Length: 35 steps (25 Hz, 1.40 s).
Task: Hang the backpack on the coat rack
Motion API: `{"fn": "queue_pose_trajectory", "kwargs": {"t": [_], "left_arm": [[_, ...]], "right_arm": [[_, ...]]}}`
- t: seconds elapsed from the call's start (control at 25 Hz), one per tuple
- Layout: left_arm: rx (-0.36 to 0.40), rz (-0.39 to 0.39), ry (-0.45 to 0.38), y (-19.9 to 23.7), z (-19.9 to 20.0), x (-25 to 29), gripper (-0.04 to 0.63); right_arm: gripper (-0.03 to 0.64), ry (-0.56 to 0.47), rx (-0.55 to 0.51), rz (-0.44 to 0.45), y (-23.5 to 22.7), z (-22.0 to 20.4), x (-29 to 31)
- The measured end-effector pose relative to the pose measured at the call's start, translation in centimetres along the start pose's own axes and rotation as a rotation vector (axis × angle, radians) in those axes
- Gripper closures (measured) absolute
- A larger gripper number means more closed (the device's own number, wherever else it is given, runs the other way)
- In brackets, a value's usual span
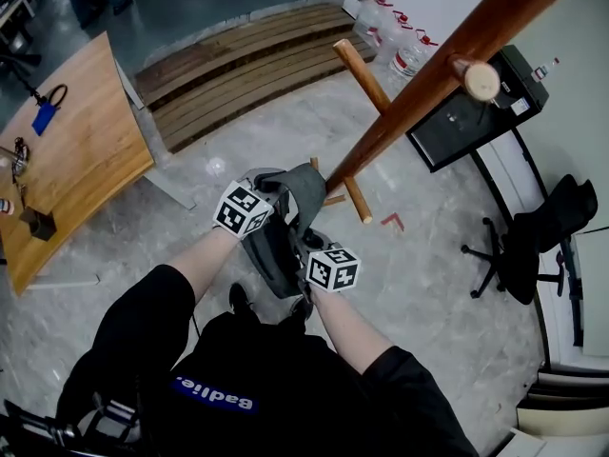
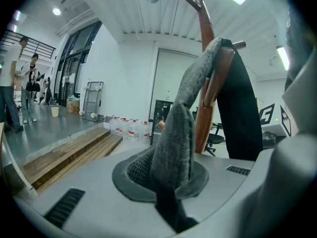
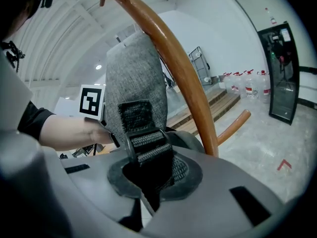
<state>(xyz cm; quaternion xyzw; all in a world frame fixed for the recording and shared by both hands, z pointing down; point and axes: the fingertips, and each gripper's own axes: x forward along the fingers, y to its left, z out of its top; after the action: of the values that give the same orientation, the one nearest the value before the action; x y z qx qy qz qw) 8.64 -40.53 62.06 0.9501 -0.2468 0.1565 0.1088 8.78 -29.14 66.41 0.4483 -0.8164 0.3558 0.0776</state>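
The dark grey backpack (image 1: 285,231) hangs between my two grippers just in front of the foot of the wooden coat rack (image 1: 428,74). My left gripper (image 1: 273,190) is shut on a grey padded shoulder strap (image 2: 181,133), which rises from the jaws and leans against the rack's pole (image 2: 208,93). A black strap (image 2: 242,108) hangs beside it. My right gripper (image 1: 309,239) is shut on the other grey strap (image 3: 133,83) at its black webbing and buckle (image 3: 146,145). That strap stands next to the curved pole (image 3: 183,73). A bare peg (image 1: 362,76) juts out above the bag.
A wooden table (image 1: 76,141) stands at the left and a low wooden platform (image 1: 247,65) lies beyond it. Water bottles (image 1: 390,36), a black cabinet (image 1: 476,112) and an office chair (image 1: 542,236) sit to the right of the rack. People (image 2: 20,83) stand far off.
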Motion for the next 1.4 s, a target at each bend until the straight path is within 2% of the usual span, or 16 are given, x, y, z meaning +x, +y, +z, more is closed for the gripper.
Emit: {"fn": "queue_pose_trajectory", "kwargs": {"t": [0.08,0.16,0.2,0.36,0.48,0.72,0.84,1.08,1.4], "left_arm": [[0.001,0.006,0.024,0.1,-0.5,-0.1,0.538],[0.007,0.008,0.041,0.1,-0.9,-0.4,0.426],[0.014,0.005,0.042,0.1,-1.0,-0.7,0.417],[0.053,-0.007,0.023,-0.8,-0.5,-1.9,0.402],[0.071,-0.009,-0.003,-1.2,0.0,-3.2,0.4],[0.067,-0.001,-0.059,-1.3,1.0,-6.4,0.399],[0.065,0.0,-0.08,-2.1,1.4,-7.7,0.399],[0.036,0.091,-0.148,-6.1,3.1,-12.2,0.399],[-0.016,0.291,-0.221,-16.8,3.2,-19.0,0.4]], "right_arm": [[0.606,0.006,-0.002,-0.002,-0.2,-0.1,0.4],[0.568,0.016,0.0,-0.001,-0.2,-0.4,0.8],[0.546,0.021,0.002,0.0,-0.1,-0.6,1.1],[0.456,0.029,0.006,-0.013,-0.1,-1.0,1.7],[0.421,0.021,-0.008,-0.036,-0.1,-1.4,1.6],[0.41,0.03,0.008,-0.121,-0.6,-3.9,-0.3],[0.41,0.022,0.024,-0.132,-0.1,-5.1,-2.0],[0.41,-0.03,0.024,-0.024,2.3,-6.1,-7.7],[0.411,-0.074,-0.091,0.215,5.5,-5.8,-16.6]]}}
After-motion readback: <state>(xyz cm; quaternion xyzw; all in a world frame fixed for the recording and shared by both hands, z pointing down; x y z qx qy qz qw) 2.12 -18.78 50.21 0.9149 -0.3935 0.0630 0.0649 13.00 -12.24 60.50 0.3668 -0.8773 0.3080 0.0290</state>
